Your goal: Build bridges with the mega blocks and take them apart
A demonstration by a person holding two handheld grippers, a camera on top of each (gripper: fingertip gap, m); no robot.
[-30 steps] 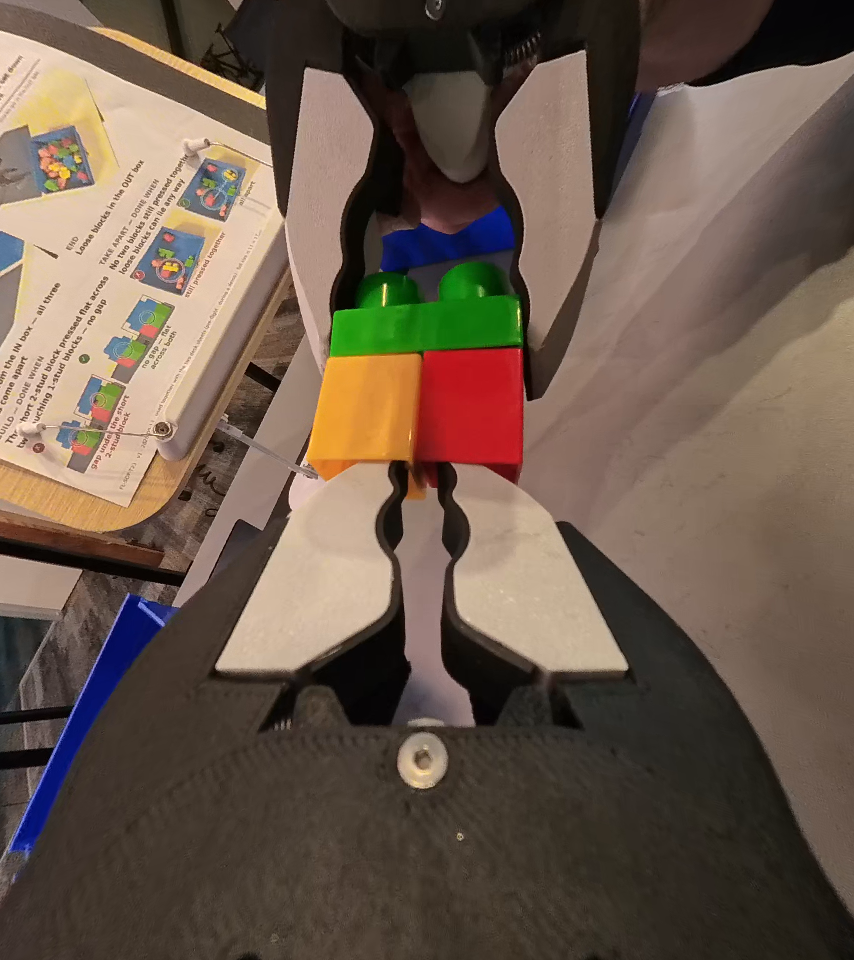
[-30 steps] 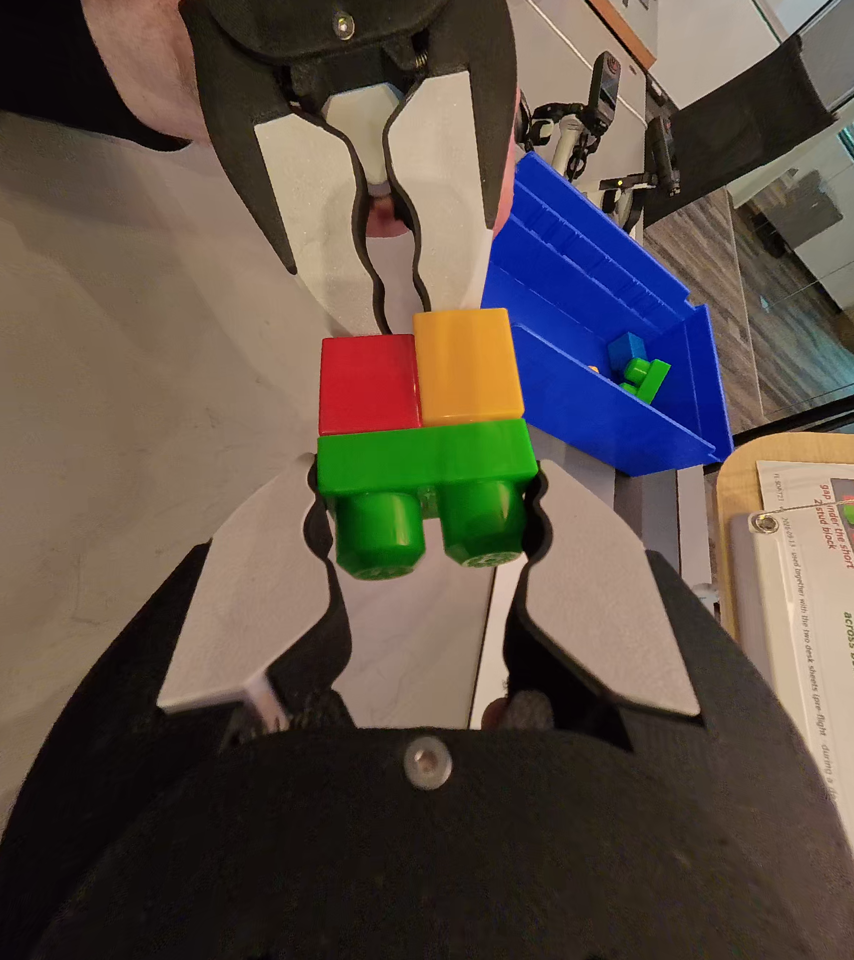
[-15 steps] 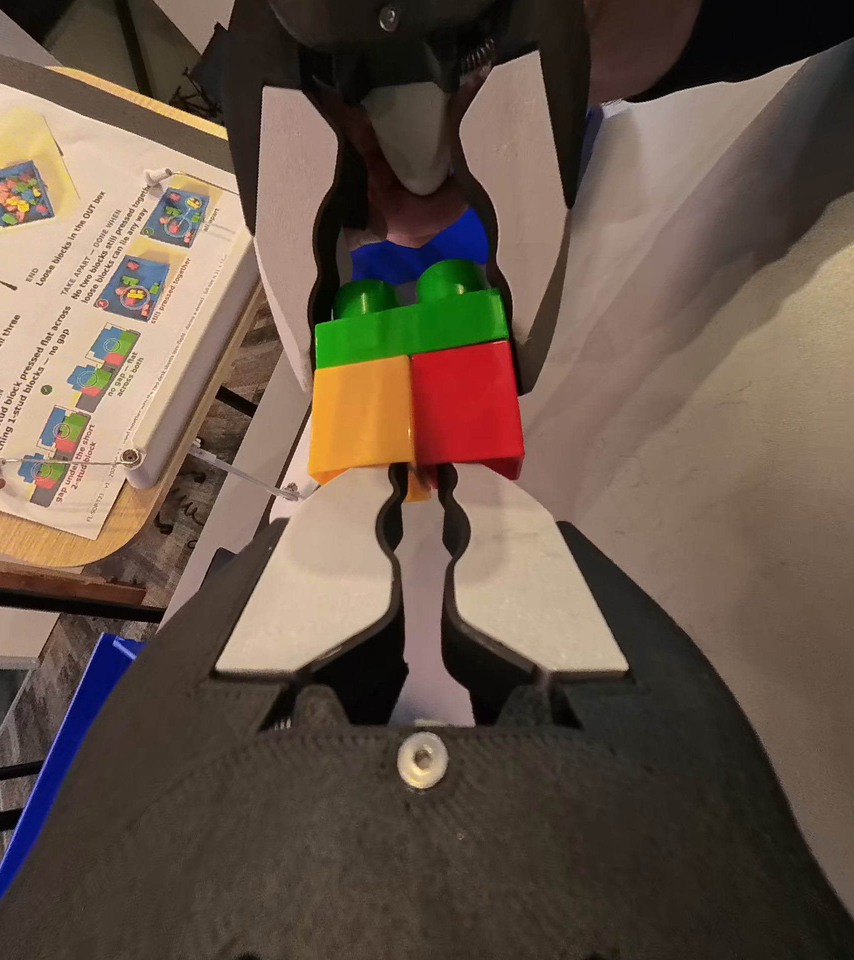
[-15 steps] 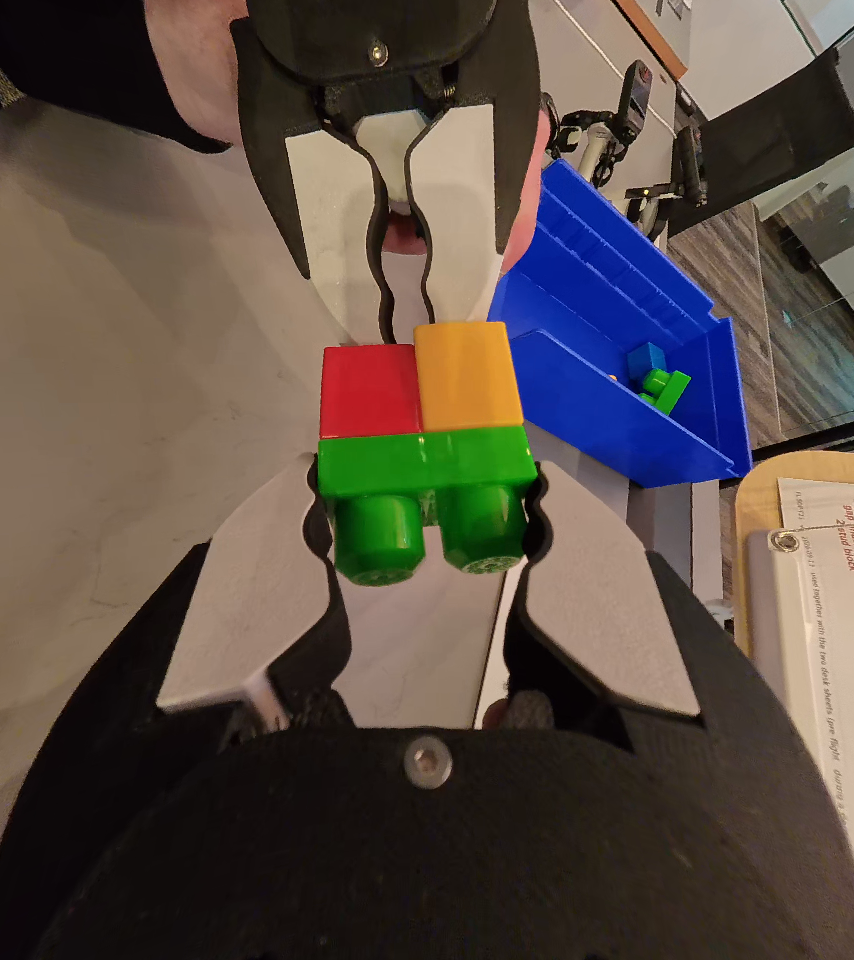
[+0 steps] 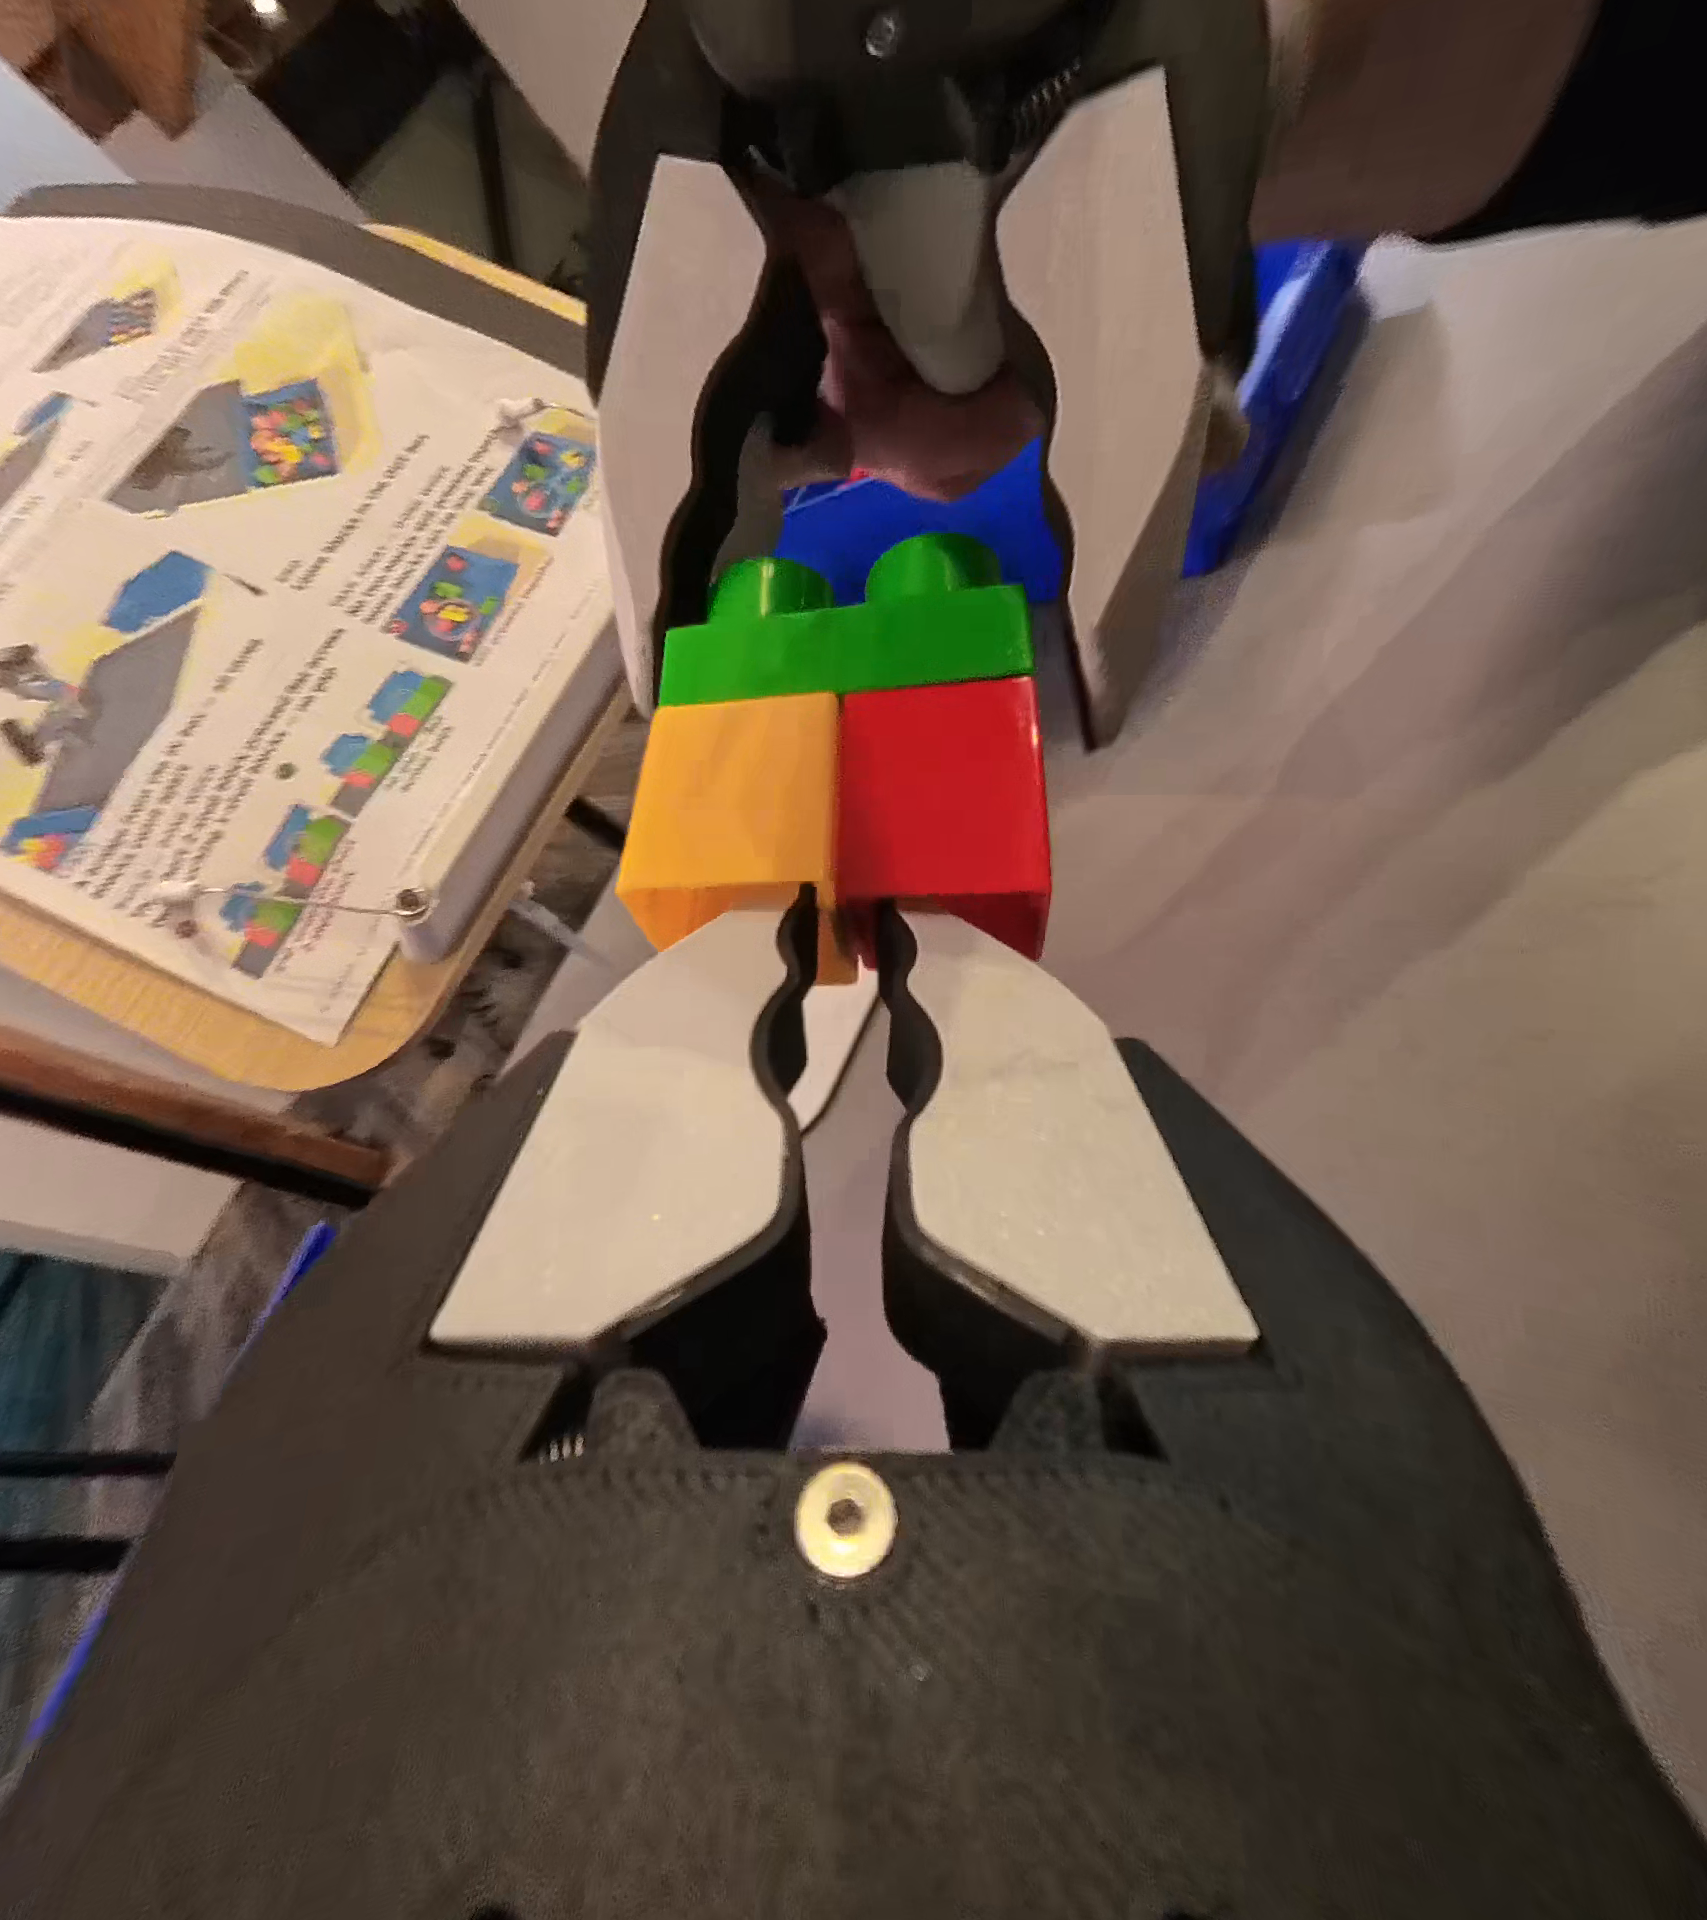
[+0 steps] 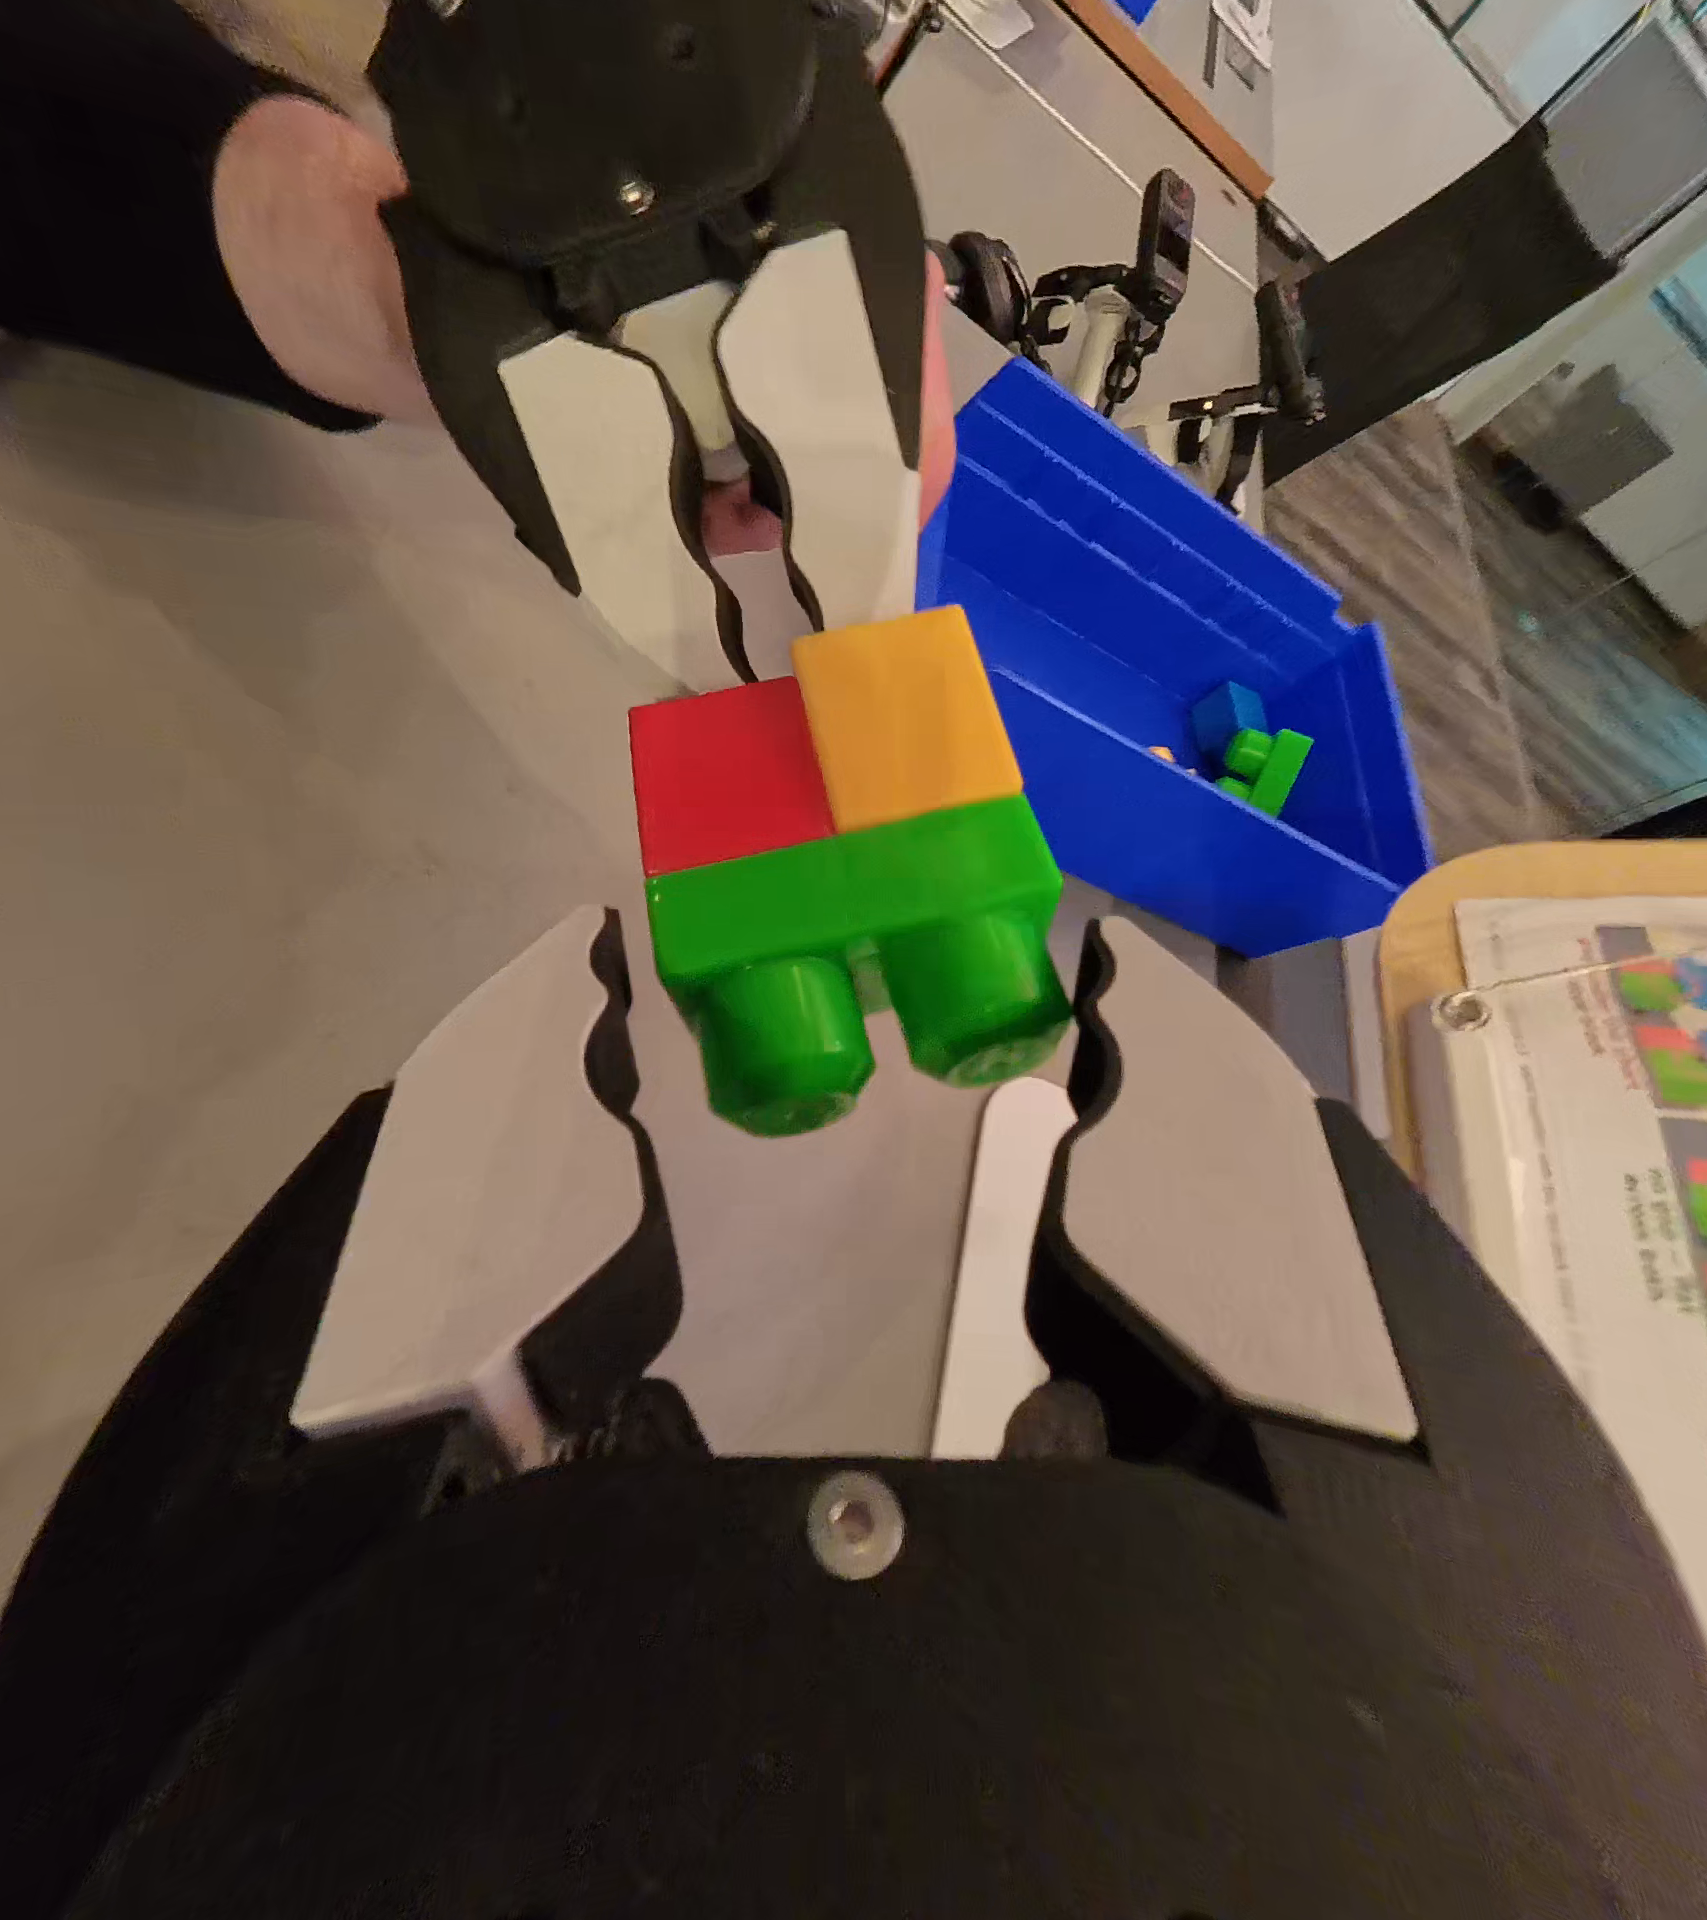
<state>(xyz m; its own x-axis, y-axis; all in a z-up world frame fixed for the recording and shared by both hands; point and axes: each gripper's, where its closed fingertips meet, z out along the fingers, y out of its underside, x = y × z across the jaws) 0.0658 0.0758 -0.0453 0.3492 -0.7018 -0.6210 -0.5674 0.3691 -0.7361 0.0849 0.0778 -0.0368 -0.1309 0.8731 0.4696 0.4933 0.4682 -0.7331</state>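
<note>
A small bridge hangs in the air between my two grippers: a green two-stud block (image 5: 849,649) pressed onto an orange block (image 5: 735,800) and a red block (image 5: 942,800). My left gripper (image 5: 844,925) is shut on the two touching inner walls of the orange and red blocks and carries the bridge. In the right wrist view the green block (image 6: 849,904) sits between the fingers of my right gripper (image 6: 849,940), which is open, with a gap showing on each side. The left gripper (image 6: 776,644) shows behind the bridge there.
A blue bin (image 6: 1140,831) stands on the grey table to the right, holding a blue and a green block (image 6: 1244,748). A printed instruction sheet on a wooden board (image 5: 205,571) lies beside the table. A person's hand (image 6: 298,260) holds the left gripper.
My right gripper's fingers were pressed on the green block's ends; now they have spread and let it go. The bridge stays in the left gripper and has tilted slightly.
</note>
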